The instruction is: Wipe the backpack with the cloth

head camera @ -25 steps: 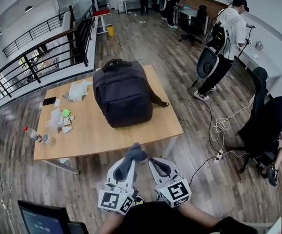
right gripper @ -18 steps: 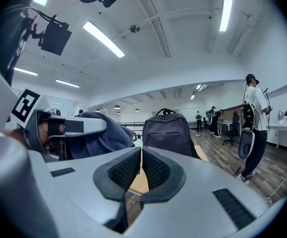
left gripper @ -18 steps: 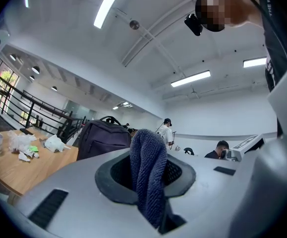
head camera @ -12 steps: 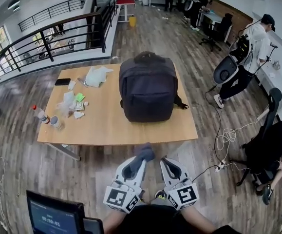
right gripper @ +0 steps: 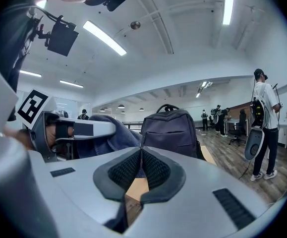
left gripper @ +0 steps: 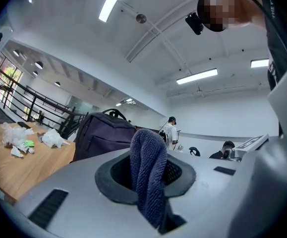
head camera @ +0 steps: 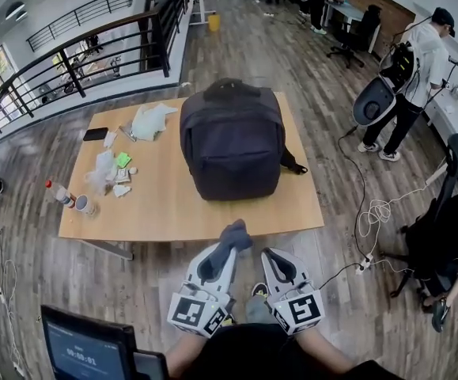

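A dark navy backpack (head camera: 232, 141) lies flat on the wooden table (head camera: 165, 204), its handle toward the far edge; it also shows in the left gripper view (left gripper: 103, 135) and the right gripper view (right gripper: 173, 130). My left gripper (head camera: 230, 240) is shut on a folded blue-grey cloth (head camera: 222, 248), which sticks up between its pads (left gripper: 148, 175). It hangs just short of the table's near edge. My right gripper (head camera: 266, 253) is beside it, shut and empty (right gripper: 141, 152). Both point level toward the backpack.
On the table's left part lie crumpled plastic bags (head camera: 148, 121), a phone (head camera: 96, 134), small scraps, a cup (head camera: 84, 204) and a bottle (head camera: 59, 195). A railing (head camera: 78, 62) runs behind. People (head camera: 418, 62) and office chairs (head camera: 442, 212) stand on the right. A laptop (head camera: 82, 347) is at bottom left.
Both grippers have come forward toward the table's near edge, the cloth still in the left one. The head view has shifted, so table and backpack sit closer and more central.
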Demonstrator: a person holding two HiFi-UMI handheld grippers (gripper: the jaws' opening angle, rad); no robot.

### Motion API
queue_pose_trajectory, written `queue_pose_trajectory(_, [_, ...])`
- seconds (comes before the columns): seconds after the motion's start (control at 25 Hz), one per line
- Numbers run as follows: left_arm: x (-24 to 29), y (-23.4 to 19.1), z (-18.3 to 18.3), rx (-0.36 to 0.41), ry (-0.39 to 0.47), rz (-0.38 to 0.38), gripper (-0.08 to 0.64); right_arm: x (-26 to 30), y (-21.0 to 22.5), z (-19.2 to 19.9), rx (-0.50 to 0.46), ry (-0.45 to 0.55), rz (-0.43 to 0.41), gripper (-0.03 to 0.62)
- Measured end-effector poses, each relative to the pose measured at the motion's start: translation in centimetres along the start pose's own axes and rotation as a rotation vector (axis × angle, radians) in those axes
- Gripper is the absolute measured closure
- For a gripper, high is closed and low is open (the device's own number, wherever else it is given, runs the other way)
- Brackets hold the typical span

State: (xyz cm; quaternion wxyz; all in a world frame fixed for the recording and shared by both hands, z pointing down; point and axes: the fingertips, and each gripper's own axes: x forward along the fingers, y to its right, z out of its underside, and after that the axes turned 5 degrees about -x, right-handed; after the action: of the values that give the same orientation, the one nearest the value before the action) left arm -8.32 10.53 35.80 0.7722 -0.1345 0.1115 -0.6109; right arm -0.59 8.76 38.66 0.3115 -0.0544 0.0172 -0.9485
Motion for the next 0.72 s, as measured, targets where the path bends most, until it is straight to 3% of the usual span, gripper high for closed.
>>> queue_pose_trajectory(0.4, [11.6,0.8,-0.2,0.075,-0.042,-0.08,0.482,4.2,12.1,0.3,0.045,0.055,-0.041,0.575])
queue_pose_trajectory(0.72, [14.8,-0.8,-0.4,0.087,-0.046,-0.127,0.482,7.0,14.5,0.5,0.075,0.065,-0.071,0.575])
